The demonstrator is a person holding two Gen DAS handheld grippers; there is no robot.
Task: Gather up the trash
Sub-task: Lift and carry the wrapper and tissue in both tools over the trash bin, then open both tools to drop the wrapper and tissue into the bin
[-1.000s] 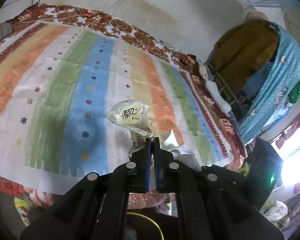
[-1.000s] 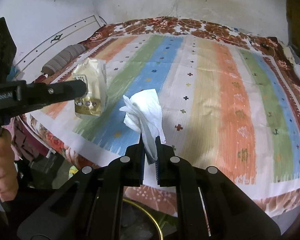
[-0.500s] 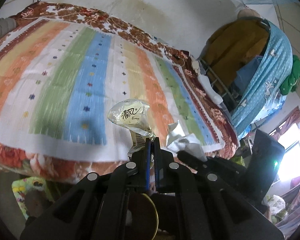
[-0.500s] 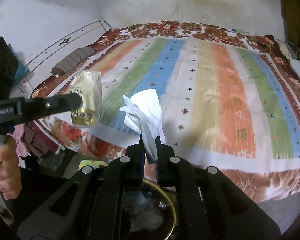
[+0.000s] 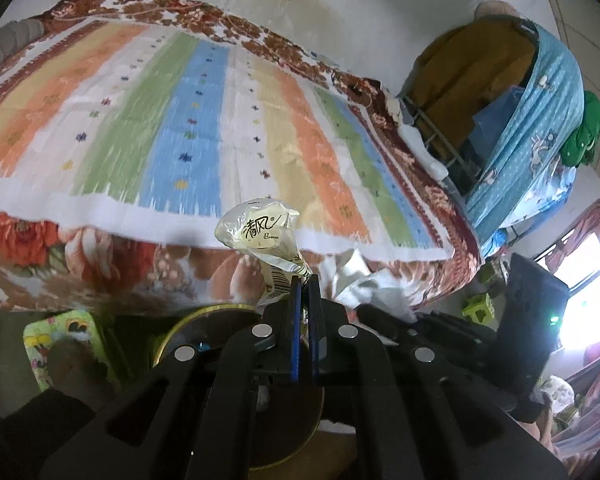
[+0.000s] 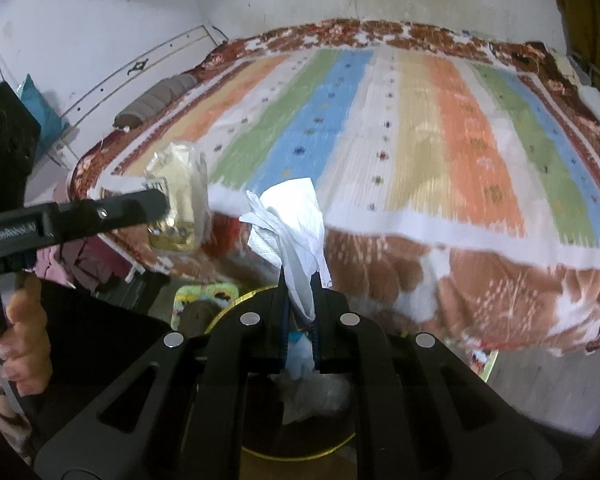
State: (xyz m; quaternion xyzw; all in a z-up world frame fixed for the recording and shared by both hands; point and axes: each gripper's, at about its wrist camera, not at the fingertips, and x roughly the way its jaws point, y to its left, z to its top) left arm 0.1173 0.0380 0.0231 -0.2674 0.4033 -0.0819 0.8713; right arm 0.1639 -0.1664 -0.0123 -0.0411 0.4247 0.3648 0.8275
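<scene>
Upright — wrapper (image 5: 260,232), tissue (image 6: 292,232)

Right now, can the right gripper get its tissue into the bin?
Probably yes. The right gripper, jaws shut on the white tissue, hangs over the gold-rimmed bin; nothing visible blocks the opening below.

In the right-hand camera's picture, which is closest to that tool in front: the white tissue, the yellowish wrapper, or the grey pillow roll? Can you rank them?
1. White tissue: pinched in the right tool itself, sticking up at centre.
2. Yellowish wrapper: off to the left, held by the left tool.
3. Grey pillow roll: farthest, at the bed's far left edge by the wall.
</scene>
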